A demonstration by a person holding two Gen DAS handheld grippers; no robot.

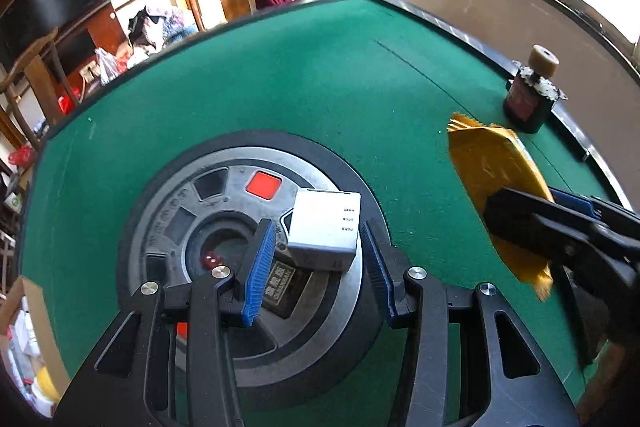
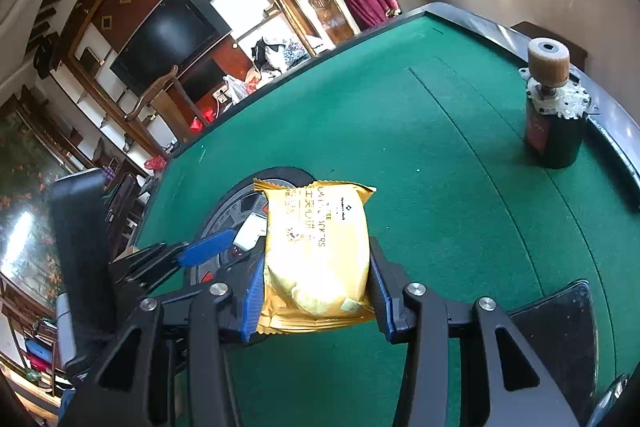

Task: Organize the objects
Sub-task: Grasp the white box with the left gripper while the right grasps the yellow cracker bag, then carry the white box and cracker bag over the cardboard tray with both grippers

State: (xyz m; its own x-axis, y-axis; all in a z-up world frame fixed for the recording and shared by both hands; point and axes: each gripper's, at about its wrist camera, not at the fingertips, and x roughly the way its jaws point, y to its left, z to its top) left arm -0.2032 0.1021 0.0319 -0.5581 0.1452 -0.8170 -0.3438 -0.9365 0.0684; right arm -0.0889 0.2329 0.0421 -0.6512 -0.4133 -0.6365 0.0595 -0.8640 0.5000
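My left gripper is open around a small white box, which rests on the round grey hub in the middle of the green felt table; neither blue pad clearly presses the box. My right gripper is shut on a gold snack packet and holds it above the felt, just right of the hub. The packet and the right gripper also show at the right of the left wrist view. The left gripper's blue finger shows at the left of the right wrist view.
A dark bottle with a brown wooden stopper stands near the table's right rim, also in the right wrist view. A black flat object lies at the near right. Chairs, a television and clutter stand beyond the far edge.
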